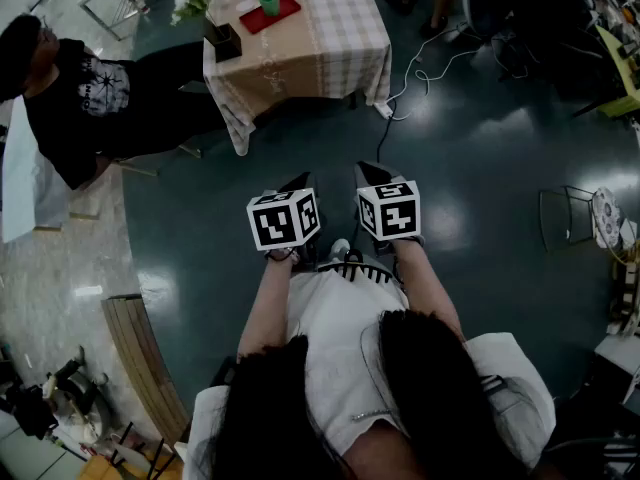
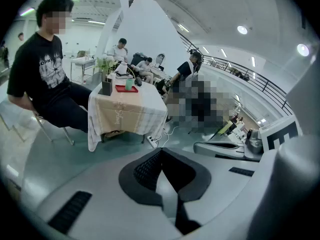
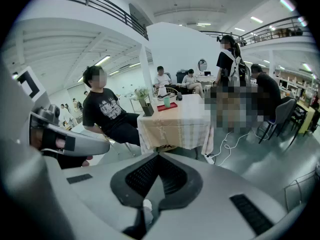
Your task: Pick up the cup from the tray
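While cup stands on tray near table edge | open floor ahead | left tool, right tool clenched, empty

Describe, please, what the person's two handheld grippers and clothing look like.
The left gripper and right gripper have light grey bodies with black, dimpled jaw pads. Each carries a white cube printed with black square markers. The person wears a white short-sleeved top.

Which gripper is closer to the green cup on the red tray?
Left, slightly. The left gripper and right gripper sit side by side, far across the floor from the cup, which stands toward the left side.
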`<state>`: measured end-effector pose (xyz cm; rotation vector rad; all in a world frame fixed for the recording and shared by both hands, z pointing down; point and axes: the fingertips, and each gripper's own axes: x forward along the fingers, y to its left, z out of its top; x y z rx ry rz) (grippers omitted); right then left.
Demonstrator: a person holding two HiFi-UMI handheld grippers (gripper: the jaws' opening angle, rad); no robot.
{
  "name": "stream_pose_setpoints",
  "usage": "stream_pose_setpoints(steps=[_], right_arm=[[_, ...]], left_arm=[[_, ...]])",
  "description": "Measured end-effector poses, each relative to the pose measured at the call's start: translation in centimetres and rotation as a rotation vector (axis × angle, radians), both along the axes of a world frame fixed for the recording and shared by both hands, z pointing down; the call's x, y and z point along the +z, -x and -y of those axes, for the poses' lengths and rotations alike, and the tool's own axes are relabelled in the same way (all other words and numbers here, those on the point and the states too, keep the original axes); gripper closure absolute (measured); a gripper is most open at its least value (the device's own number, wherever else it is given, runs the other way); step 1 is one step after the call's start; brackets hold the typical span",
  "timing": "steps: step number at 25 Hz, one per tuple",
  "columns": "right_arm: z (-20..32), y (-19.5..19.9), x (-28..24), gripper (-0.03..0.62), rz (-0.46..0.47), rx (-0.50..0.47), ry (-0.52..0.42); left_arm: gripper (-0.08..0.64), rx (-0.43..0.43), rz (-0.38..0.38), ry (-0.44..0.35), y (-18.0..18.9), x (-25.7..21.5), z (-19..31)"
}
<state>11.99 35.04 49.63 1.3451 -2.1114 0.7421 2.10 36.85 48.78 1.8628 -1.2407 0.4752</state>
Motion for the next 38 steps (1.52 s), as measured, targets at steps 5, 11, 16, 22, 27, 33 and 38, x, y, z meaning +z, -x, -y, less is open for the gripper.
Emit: stream_pose_setpoints(steps=[5,11,16,22,27,33,38], right_arm=[[-1.2,-0.9,0.0,0.583,-0.006,-0.017,0.005],[-1.0,-1.7,-0.2,0.583,0.046,-0.016,0.0],[-0.6,-2.0,-0.6,0.581,0.085,-0.04,-0.034],[0.2,-0.9,-0.5,0.571,0.092,-0.113,-0.036],[3.1,-0.1,-0.1,0.423,0.102,-0.136,-0.032],[7.6,1.4,-0.1,0.343,0.123,-0.158,-0.008],[11.2,2.9,1.1,0.273,0.12,-0.189,0.038]], left_arm=[[0.552,-0.008,0.018,0.006,-1.0,-0.1,-1.1],[0.552,-0.051,0.003,0.004,-1.8,-0.1,-1.7],[0.552,-0.073,0.022,0.011,-2.0,0.4,-2.3],[0.552,-0.089,0.024,0.026,-1.8,1.1,-1.5],[0.552,-0.074,0.017,0.024,-1.7,1.7,1.7],[0.552,-0.068,0.01,0.04,-0.5,2.0,7.2],[0.552,-0.041,0.014,0.076,0.6,2.9,12.1]])
